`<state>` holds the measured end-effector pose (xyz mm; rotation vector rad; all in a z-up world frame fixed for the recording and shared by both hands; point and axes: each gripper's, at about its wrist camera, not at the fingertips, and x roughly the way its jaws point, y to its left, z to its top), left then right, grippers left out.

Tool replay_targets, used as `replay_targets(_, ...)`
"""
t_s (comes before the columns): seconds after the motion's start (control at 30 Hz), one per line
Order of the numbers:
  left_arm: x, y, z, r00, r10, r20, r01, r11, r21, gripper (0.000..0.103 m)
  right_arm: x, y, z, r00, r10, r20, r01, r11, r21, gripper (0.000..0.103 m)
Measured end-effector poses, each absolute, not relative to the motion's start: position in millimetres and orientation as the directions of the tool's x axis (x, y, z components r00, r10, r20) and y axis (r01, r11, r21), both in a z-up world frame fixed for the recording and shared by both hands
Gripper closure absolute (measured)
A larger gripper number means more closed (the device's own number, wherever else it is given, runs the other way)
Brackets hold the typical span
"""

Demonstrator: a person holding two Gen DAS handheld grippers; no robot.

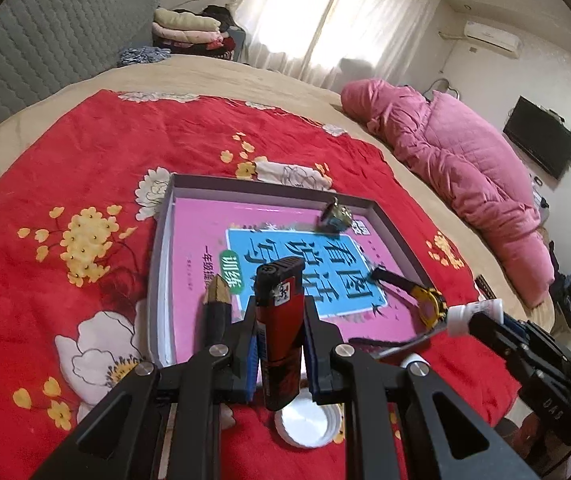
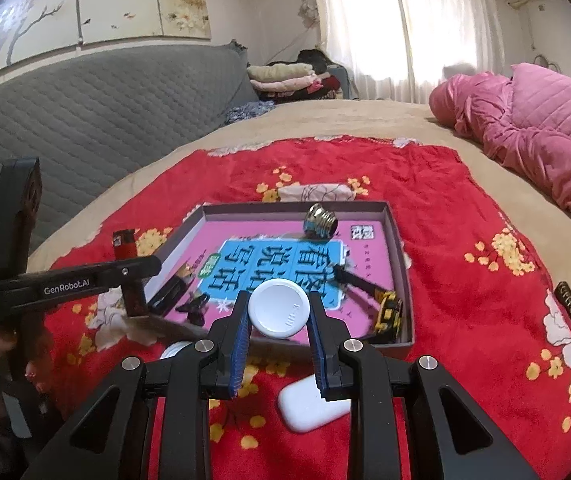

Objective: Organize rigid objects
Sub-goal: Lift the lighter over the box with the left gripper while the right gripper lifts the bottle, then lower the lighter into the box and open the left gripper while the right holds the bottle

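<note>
A shallow grey box (image 1: 269, 192) (image 2: 399, 240) with a pink book in its bottom lies on the red flowered blanket. My left gripper (image 1: 279, 328) is shut on a red and black lighter (image 1: 279, 320), held upright over the box's near edge; the lighter also shows in the right wrist view (image 2: 125, 248). My right gripper (image 2: 279, 320) is shut on a white bottle (image 2: 279, 310), seen bottom-on, over the box's near edge; the bottle also shows in the left wrist view (image 1: 473, 312). In the box lie a metal screw fitting (image 1: 335, 216) (image 2: 319, 220), a yellow and black watch (image 1: 429, 300) (image 2: 385, 308) and a black and gold pen (image 1: 217, 300) (image 2: 173, 284).
A white lid (image 1: 309, 424) lies on the blanket under my left gripper. A white oblong case (image 2: 309, 404) lies under my right gripper. A pink quilt (image 1: 457, 168) (image 2: 533, 136) is heaped at the right. A grey padded headboard (image 2: 85, 120) and folded clothes (image 2: 285, 76) stand behind.
</note>
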<state>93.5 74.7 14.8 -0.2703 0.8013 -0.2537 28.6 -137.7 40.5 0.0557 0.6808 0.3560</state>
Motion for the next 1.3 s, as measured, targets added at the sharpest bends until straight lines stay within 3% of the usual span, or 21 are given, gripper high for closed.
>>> replay_targets(1.3, 137, 4, -24, 0.559, -0.381, -0.736, 0.225, 0.924, -0.308, 0.084, 68, -146, 23, 0.697, 0.283, -0.659, -0.220, 0.959, 0.179, 0.075)
